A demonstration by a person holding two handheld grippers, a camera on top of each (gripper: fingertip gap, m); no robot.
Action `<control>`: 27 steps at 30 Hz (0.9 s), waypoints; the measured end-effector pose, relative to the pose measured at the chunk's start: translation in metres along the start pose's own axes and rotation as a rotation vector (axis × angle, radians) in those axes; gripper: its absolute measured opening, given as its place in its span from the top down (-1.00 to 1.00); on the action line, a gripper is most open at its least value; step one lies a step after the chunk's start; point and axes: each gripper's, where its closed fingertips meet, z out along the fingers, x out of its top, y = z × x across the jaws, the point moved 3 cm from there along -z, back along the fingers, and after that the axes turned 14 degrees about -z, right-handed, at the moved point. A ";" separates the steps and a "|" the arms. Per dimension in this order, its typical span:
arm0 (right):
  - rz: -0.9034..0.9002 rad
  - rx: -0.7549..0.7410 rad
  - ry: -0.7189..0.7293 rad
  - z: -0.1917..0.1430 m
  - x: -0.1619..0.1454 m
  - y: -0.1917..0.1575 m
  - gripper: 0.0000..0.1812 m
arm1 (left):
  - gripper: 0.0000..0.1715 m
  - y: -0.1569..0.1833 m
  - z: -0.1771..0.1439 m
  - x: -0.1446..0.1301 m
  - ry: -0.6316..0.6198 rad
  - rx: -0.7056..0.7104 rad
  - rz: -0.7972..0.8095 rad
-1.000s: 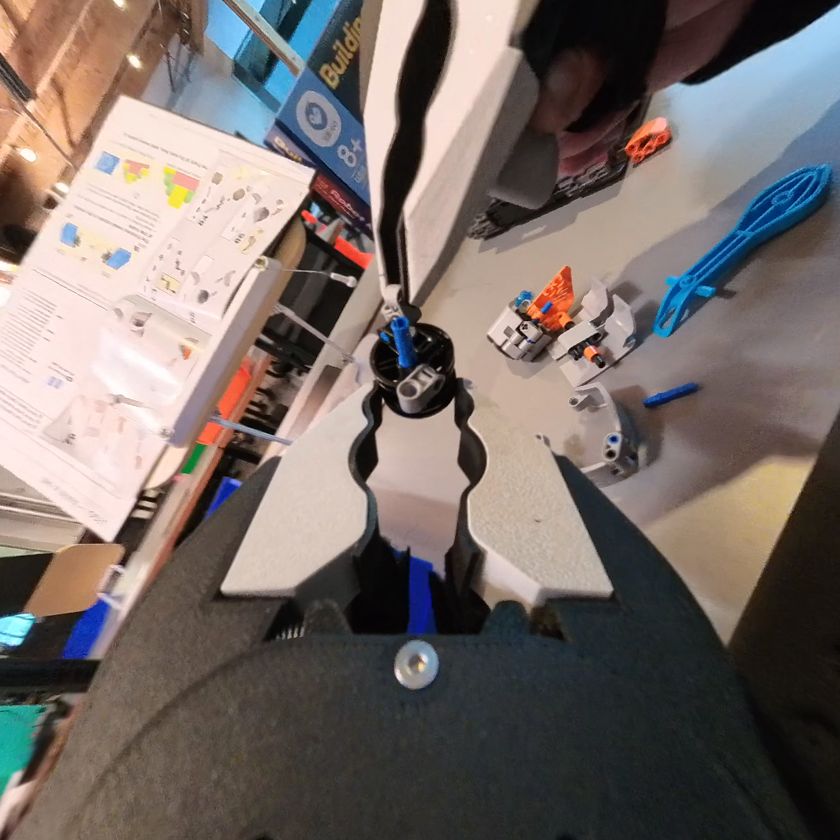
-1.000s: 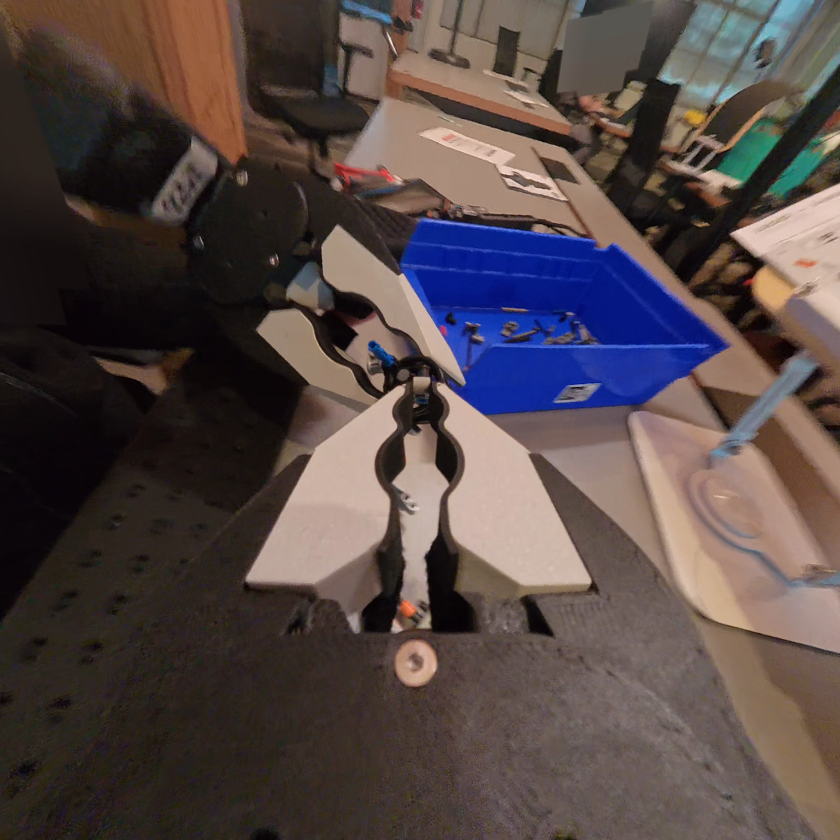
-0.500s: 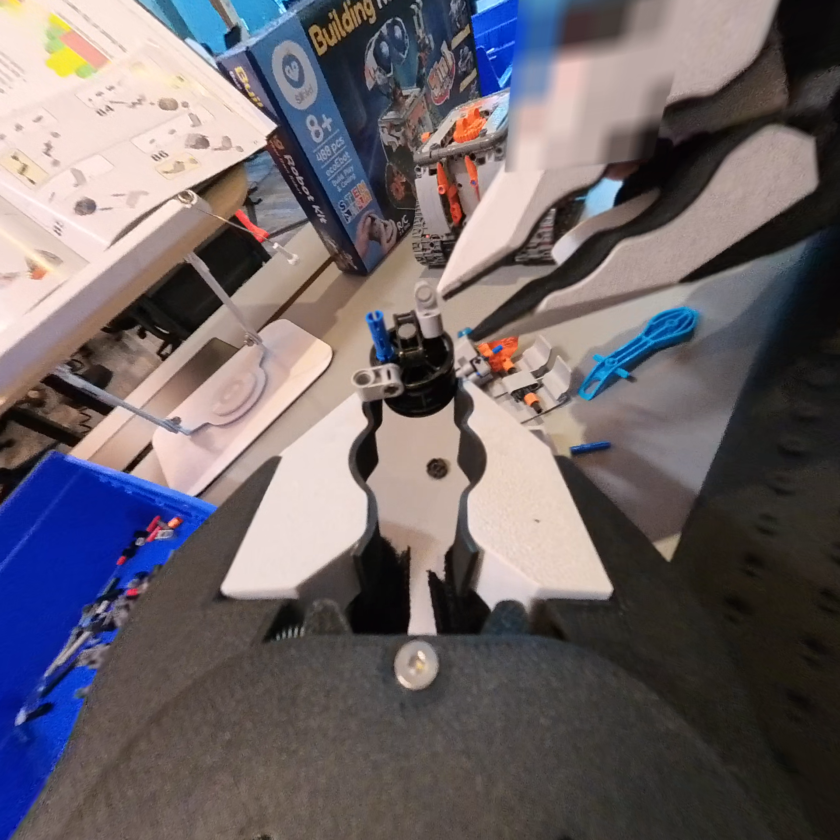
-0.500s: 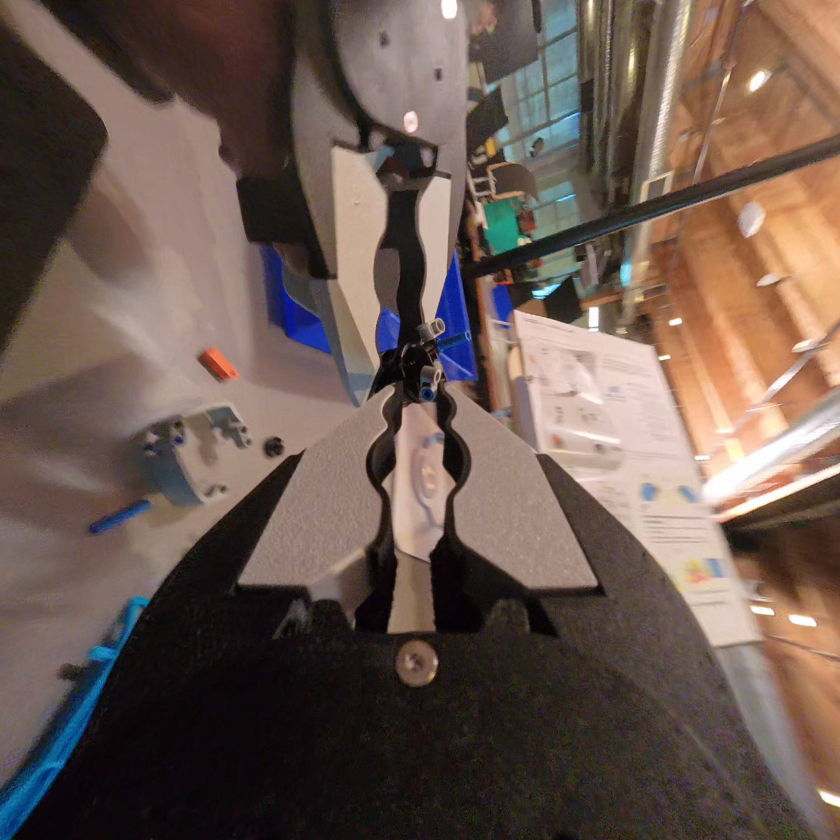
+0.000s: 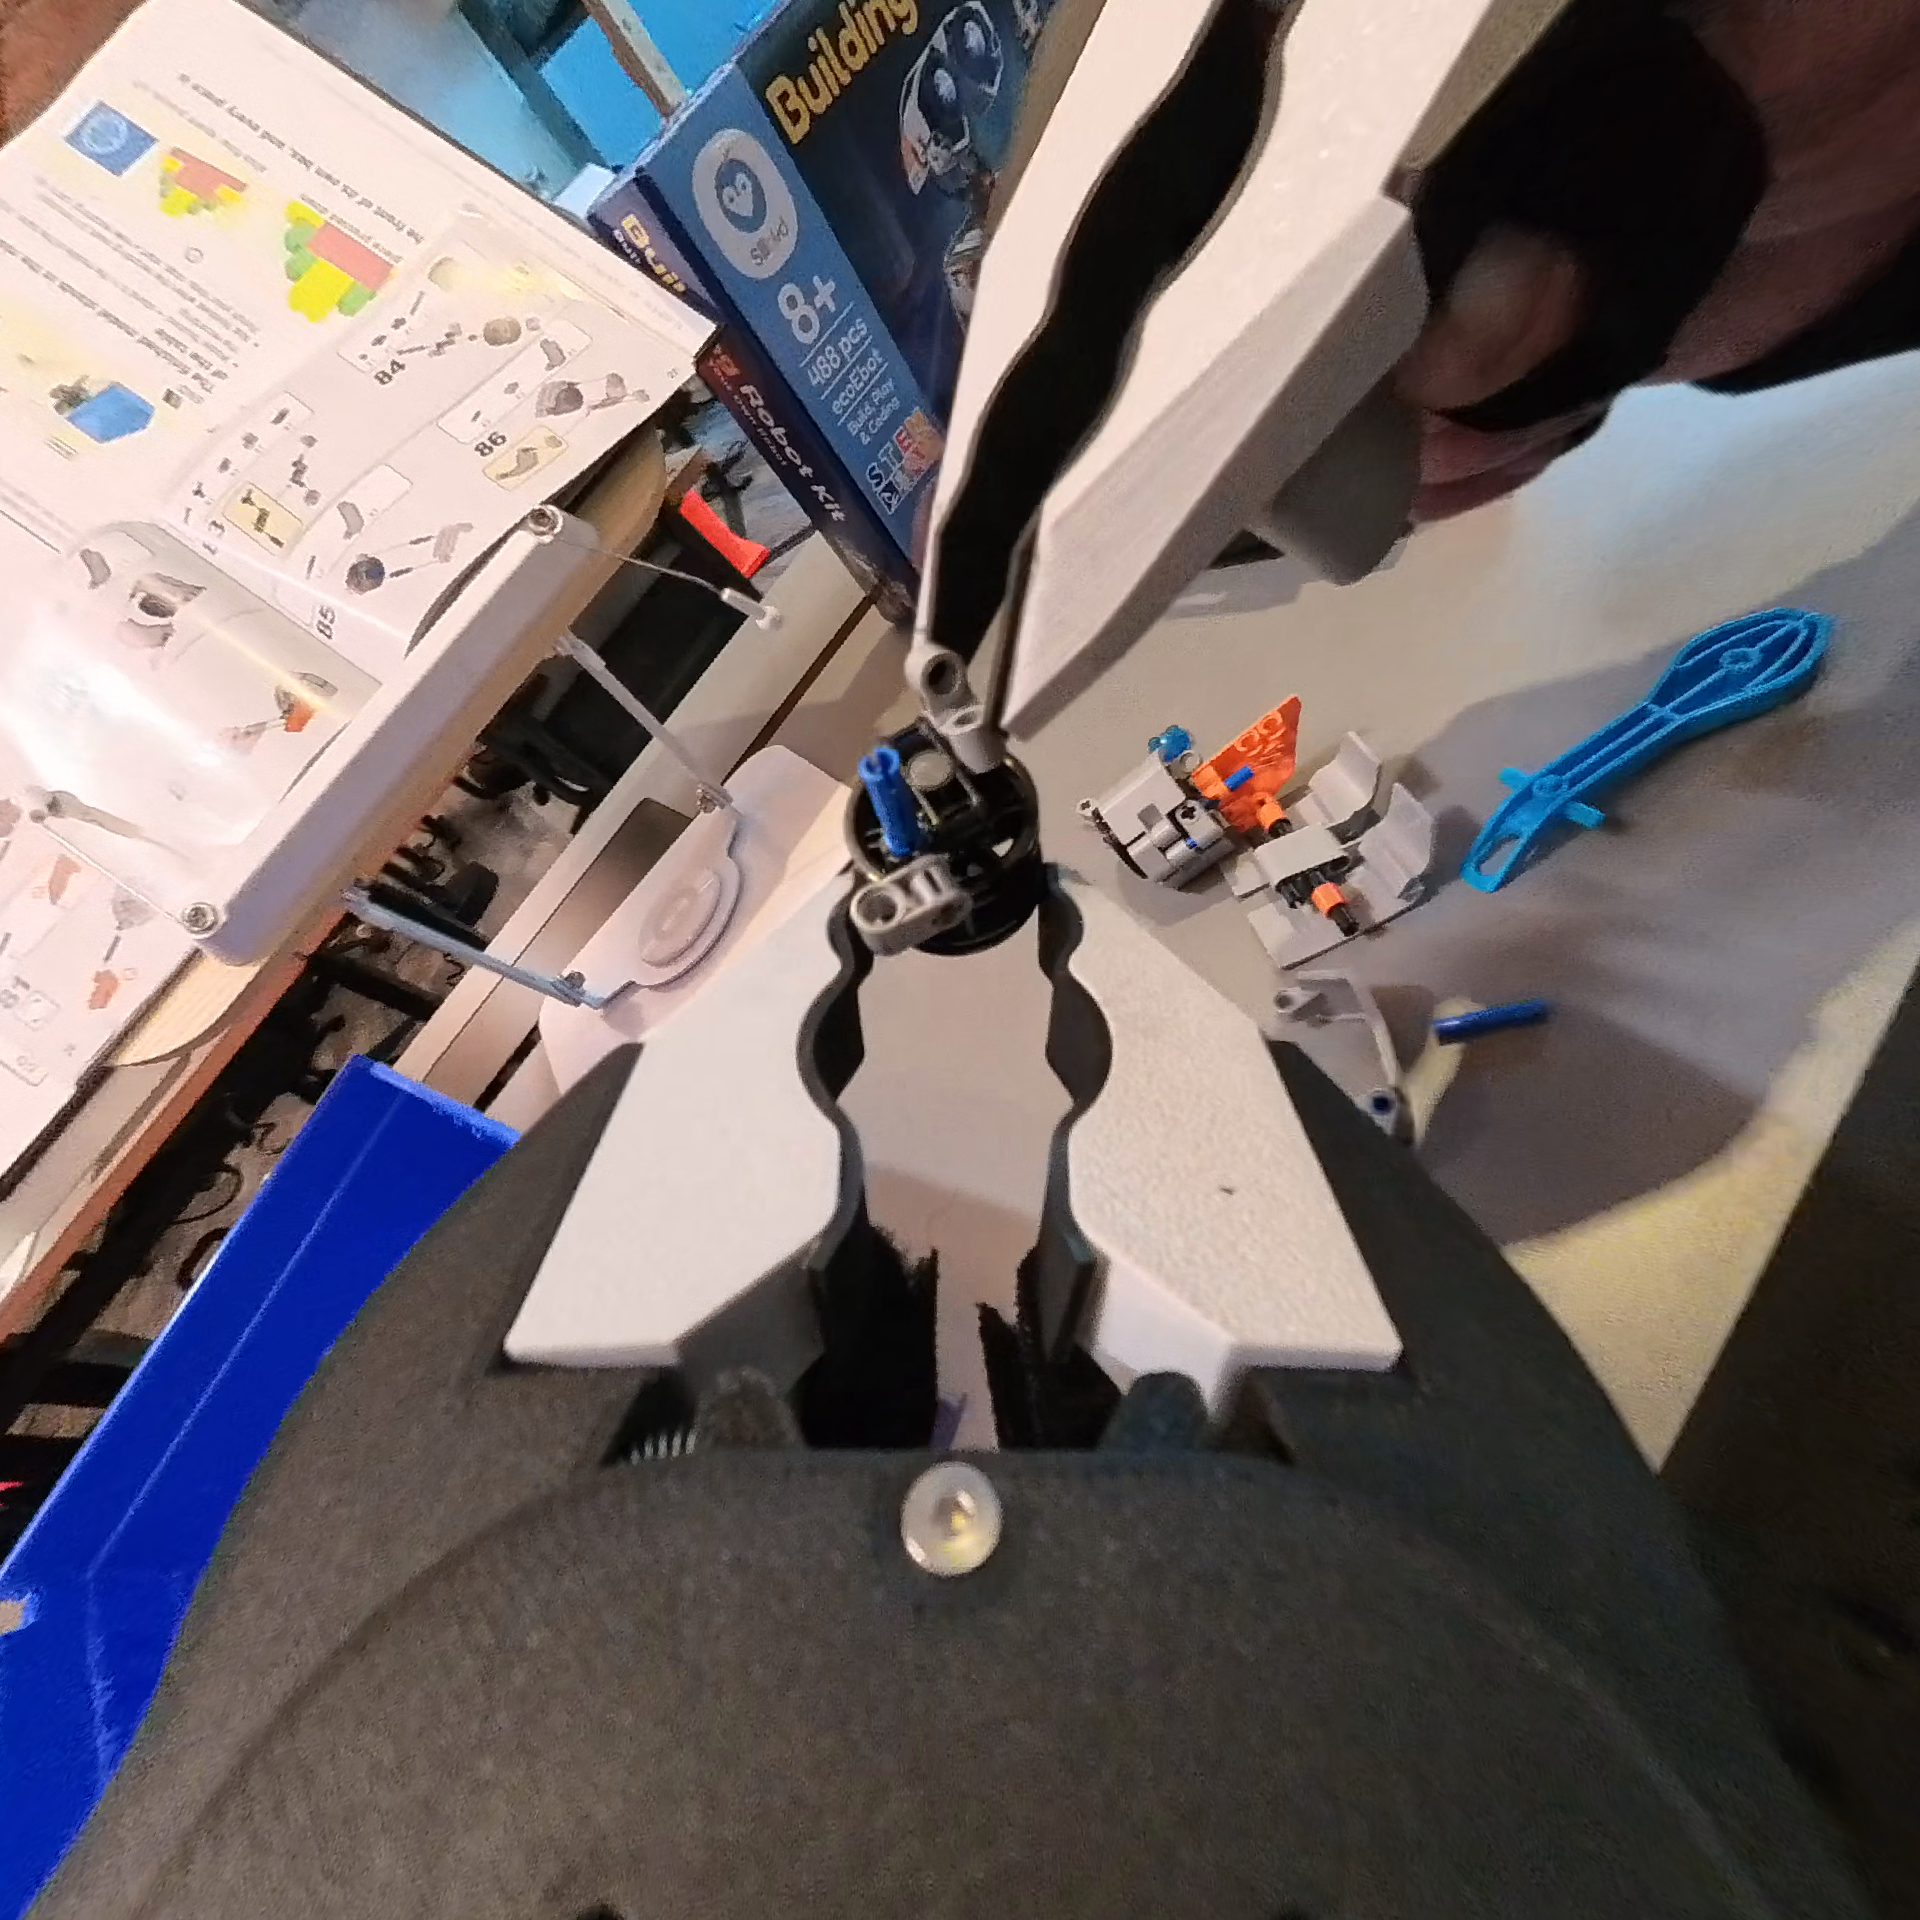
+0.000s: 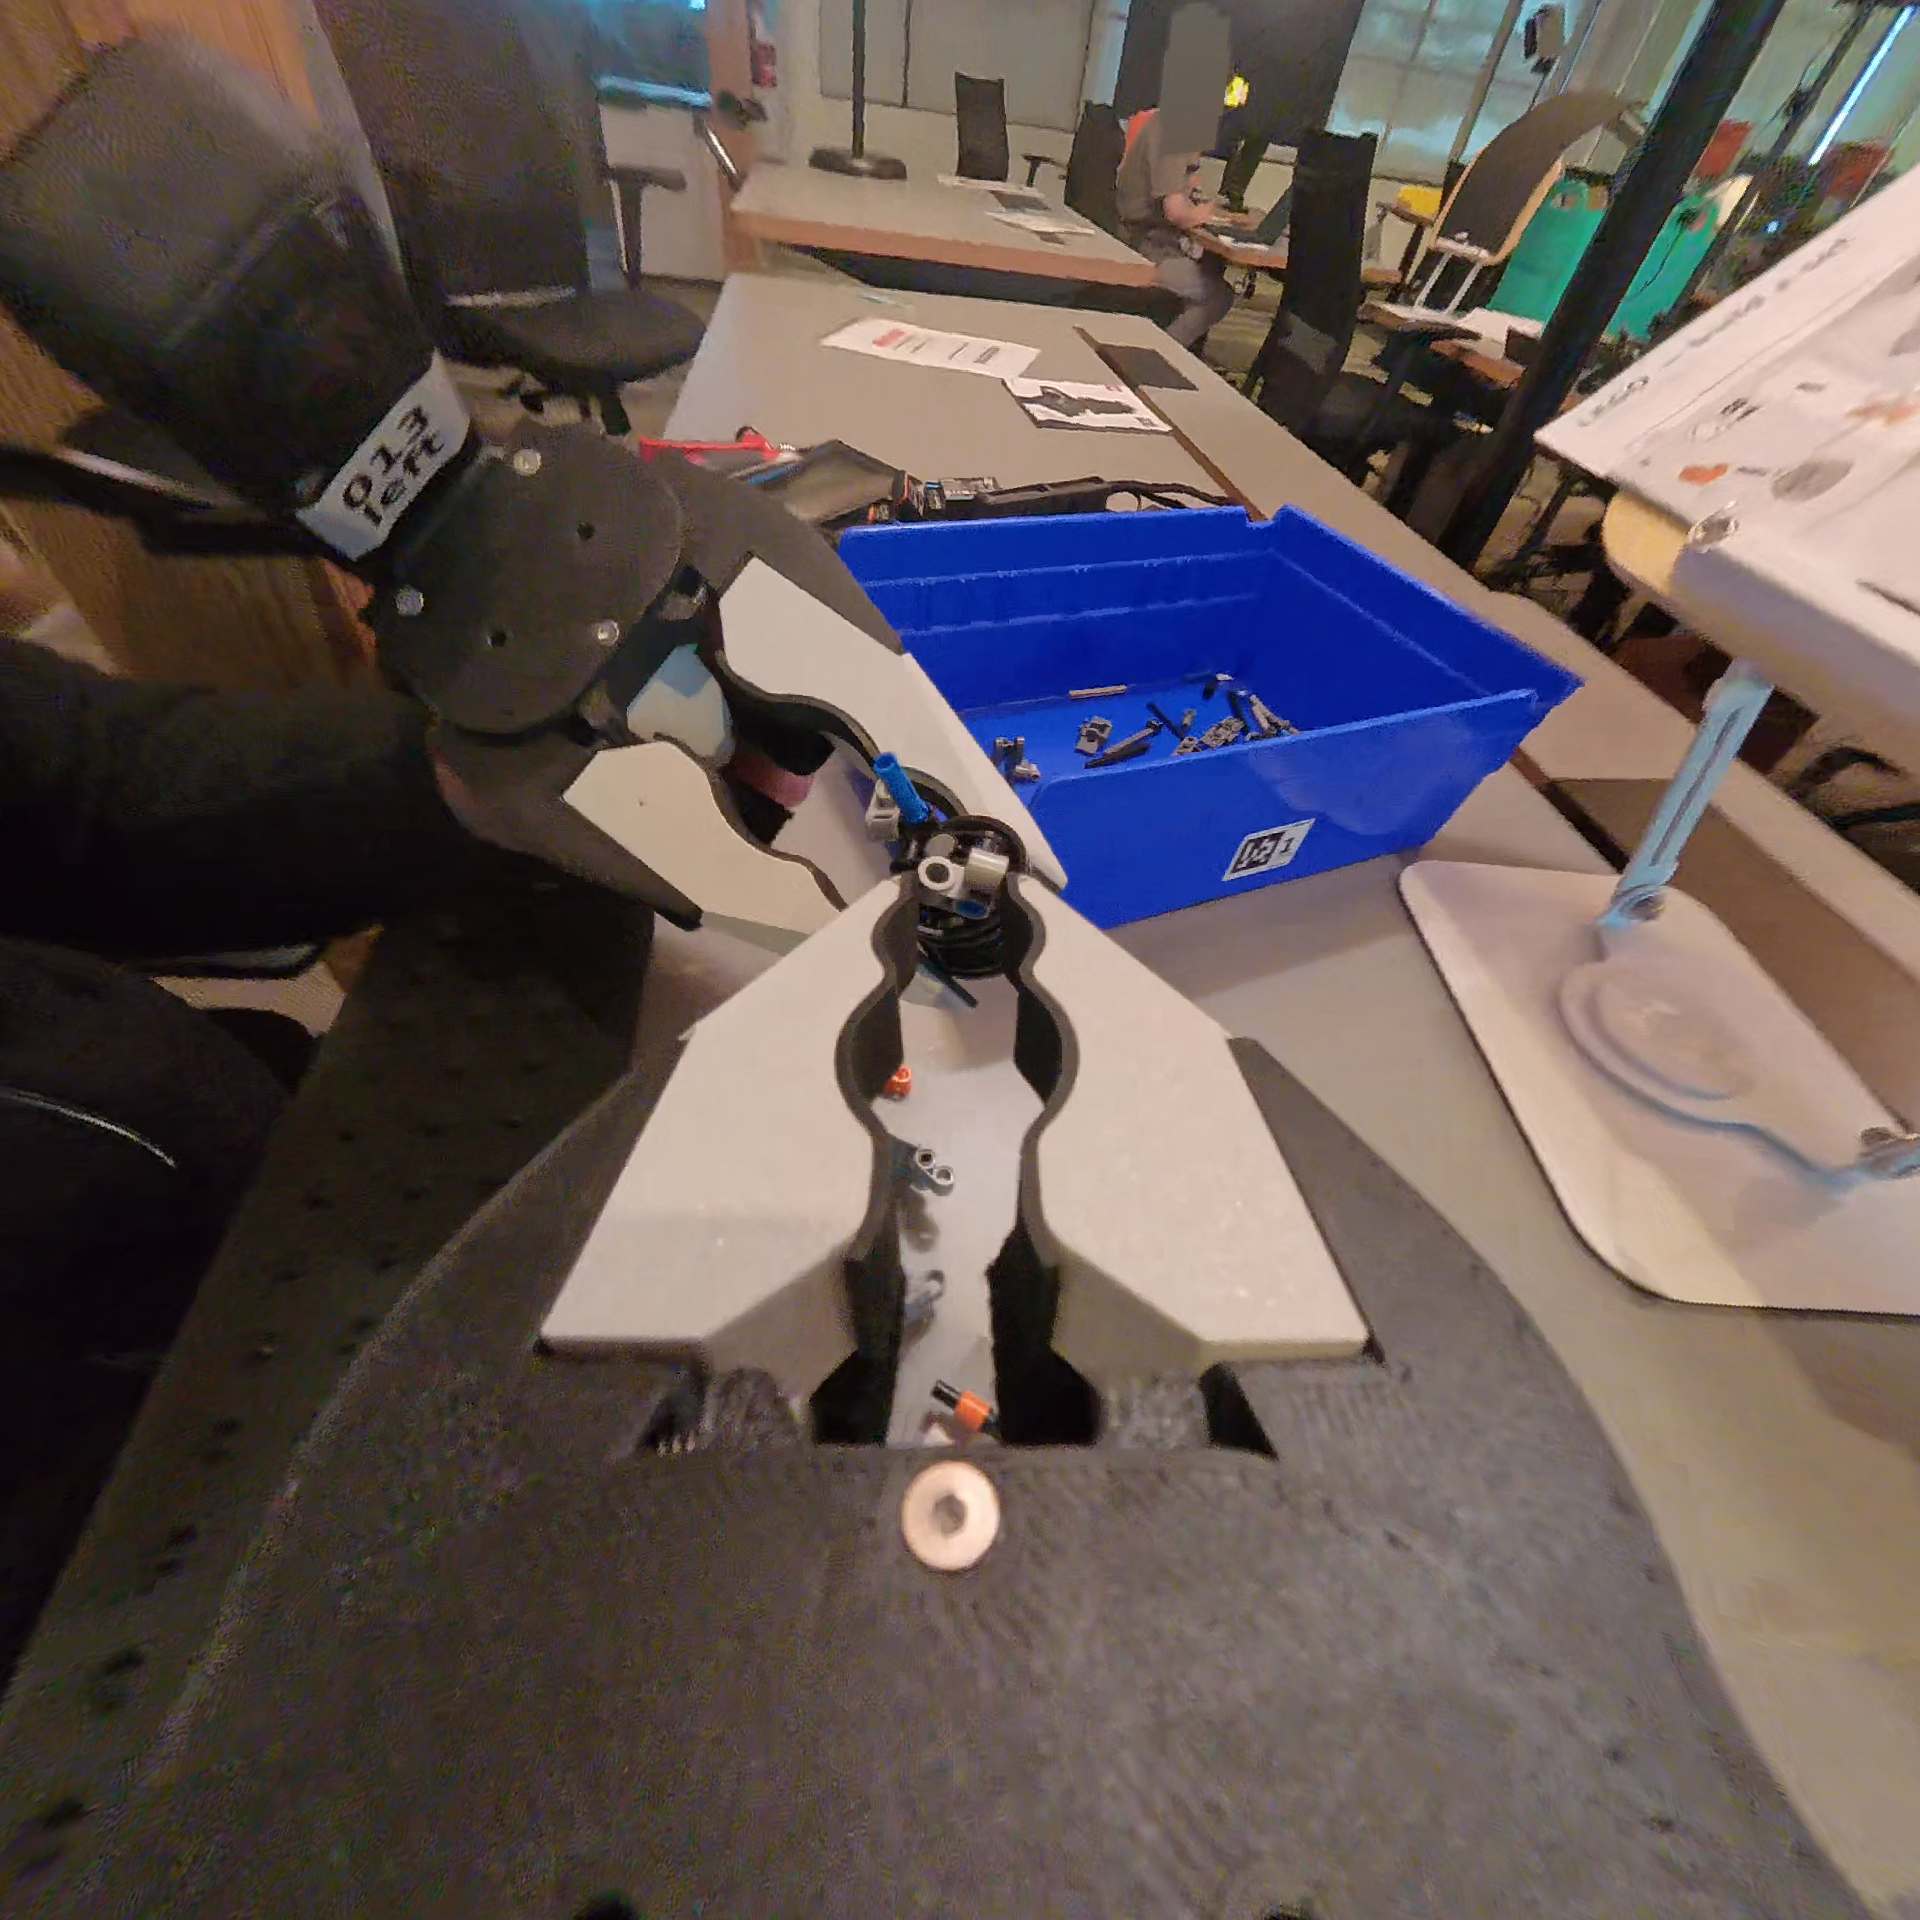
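The left gripper (image 5: 940,914) is clamped on a small black wheel hub (image 5: 951,847), which sits between its two fingertips and is held above the grey table (image 5: 1714,1039). The hub carries a blue pin (image 5: 888,805) standing up from its face and a grey connector (image 5: 909,902) on the near side.

The right gripper (image 5: 951,681) comes in from above (in the left wrist view) with its fingertips pinched on a second grey connector (image 5: 948,698) that touches the top of the hub — the two grippers meet at this one assembly. In the right wrist view the same connector (image 6: 961,871) lies between the right fingertips, with the hub just behind it.

Surroundings:
- A partly built grey and orange model (image 5: 1262,831) lies on the table to the right of the hub, well apart from it.
- A light-blue flat tool (image 5: 1652,743) lies farther right; a loose blue pin (image 5: 1491,1016) lies near the model.
- A blue bin (image 6: 1195,707) holding small dark parts stands beyond the grippers.
- An instruction booklet (image 5: 260,416) rests on a white stand (image 5: 665,935) — a blue kit box (image 5: 821,291) stands behind it.
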 end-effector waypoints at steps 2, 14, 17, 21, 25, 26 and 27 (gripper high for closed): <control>0.019 -0.004 -0.004 0.000 -0.002 0.002 0.86 | 0.66 -0.002 0.002 -0.001 -0.009 0.023 0.017; -0.766 -0.338 -0.317 0.003 -0.004 -0.005 0.88 | 0.66 -0.002 0.007 0.000 -0.032 0.021 0.004; -0.785 -0.351 -0.323 0.004 -0.002 -0.008 0.89 | 0.66 -0.002 0.007 0.000 -0.031 0.020 0.004; -0.647 -0.315 -0.261 0.000 -0.001 -0.002 0.88 | 0.66 -0.003 0.004 0.005 -0.013 0.019 -0.011; -0.653 -0.309 -0.263 0.000 -0.001 -0.002 0.88 | 0.66 -0.002 0.005 0.005 -0.019 0.019 -0.006; -0.666 -0.311 -0.268 0.000 -0.001 -0.002 0.88 | 0.66 -0.002 0.005 0.005 -0.018 0.017 -0.008; -0.672 -0.311 -0.270 0.000 -0.001 -0.002 0.89 | 0.66 -0.002 0.005 0.005 -0.018 0.014 -0.009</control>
